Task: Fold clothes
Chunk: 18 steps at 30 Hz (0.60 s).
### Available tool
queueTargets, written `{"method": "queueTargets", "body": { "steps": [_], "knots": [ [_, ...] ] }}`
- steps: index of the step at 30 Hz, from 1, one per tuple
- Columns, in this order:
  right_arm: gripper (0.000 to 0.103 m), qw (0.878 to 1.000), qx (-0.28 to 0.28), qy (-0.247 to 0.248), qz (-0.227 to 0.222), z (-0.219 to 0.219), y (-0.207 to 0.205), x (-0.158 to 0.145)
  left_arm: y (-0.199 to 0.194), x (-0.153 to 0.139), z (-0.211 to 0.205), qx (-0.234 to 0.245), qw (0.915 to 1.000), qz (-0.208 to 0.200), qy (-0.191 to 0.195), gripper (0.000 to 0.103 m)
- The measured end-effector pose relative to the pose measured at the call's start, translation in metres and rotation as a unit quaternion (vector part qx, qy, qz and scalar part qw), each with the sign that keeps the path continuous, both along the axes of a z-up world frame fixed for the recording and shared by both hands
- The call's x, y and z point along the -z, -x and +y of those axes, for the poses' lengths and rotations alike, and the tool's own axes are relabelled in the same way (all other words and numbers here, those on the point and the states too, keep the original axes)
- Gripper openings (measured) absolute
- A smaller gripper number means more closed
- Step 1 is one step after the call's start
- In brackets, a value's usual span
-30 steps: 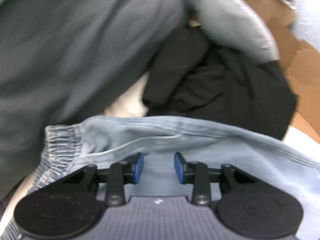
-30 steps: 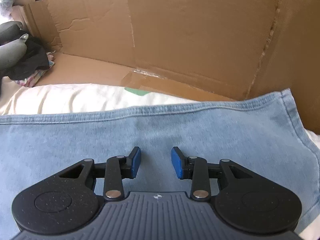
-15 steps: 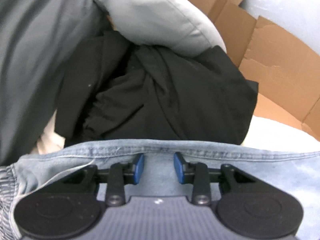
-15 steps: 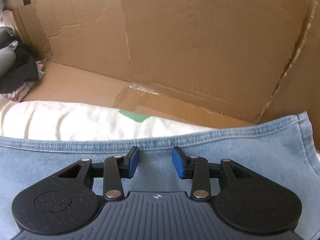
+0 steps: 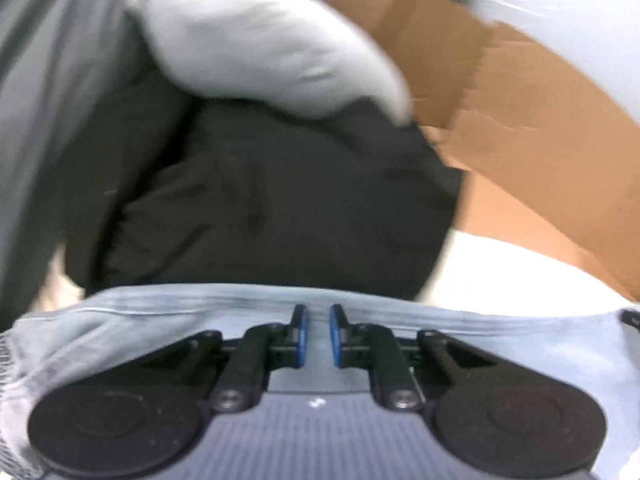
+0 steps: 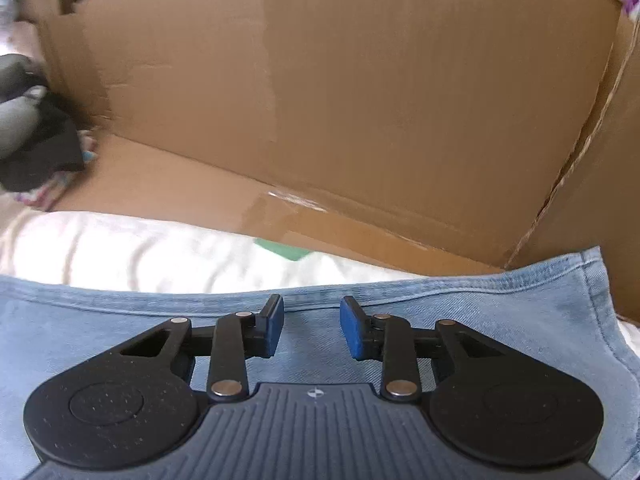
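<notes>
1. The blue denim garment point(image 6: 500, 312) is spread flat on a white sheet point(image 6: 120, 248), right under both grippers. Brown cardboard point(image 6: 360, 100) stands behind it at 12 o'clock.
2. The left gripper point(image 5: 318, 336) is seen over the near hem. Its jaws have just been closing and only a thin gap is left. The cloth lies under them, but it cannot be told if any is pinched.
3. The right gripper point(image 6: 312, 328) is held over the same hem, with its jaws spread and nothing between them.
4. A black garment point(image 5: 260, 208) and a grey padded thing point(image 5: 260, 40) are piled at 12 o'clock in the left view.
5. The denim is judged soft and floppy, a bit heavy, not slippery, not easy to break.
6. It is best held at the thick stitched hem, one gripper near each end, so sagging is kept small.
</notes>
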State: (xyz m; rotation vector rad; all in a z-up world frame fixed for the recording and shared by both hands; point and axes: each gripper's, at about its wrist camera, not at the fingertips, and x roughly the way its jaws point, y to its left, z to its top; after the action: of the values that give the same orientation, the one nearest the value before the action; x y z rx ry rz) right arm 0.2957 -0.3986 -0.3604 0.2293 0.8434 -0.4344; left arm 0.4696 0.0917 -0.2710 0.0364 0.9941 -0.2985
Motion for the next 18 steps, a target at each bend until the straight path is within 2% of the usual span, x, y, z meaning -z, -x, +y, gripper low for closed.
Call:
{"method": "queueTargets", "body": {
  "steps": [3, 7, 13, 18],
  "knots": [
    [0.039, 0.998, -0.052, -0.025, -0.022, 0.02, 0.004, -0.012, 0.01, 0.0, -0.024, 0.05, 0.9987, 0.0, 0.002, 0.014],
    [0.039, 0.993, -0.105, -0.053, -0.025, 0.048, 0.001, -0.015, 0.01, 0.012, -0.047, 0.081, 0.9966, 0.01, -0.007, 0.014],
    [0.039, 0.986, -0.15, -0.07, -0.003, 0.089, -0.01, -0.004, -0.008, 0.03, -0.057, 0.08, 0.9965, 0.015, -0.019, 0.014],
    [0.04, 0.987, -0.157, -0.038, 0.021, 0.117, -0.026, 0.011, -0.018, 0.037, -0.052, 0.061, 0.9978, 0.02, -0.014, 0.003]
  ]
}}
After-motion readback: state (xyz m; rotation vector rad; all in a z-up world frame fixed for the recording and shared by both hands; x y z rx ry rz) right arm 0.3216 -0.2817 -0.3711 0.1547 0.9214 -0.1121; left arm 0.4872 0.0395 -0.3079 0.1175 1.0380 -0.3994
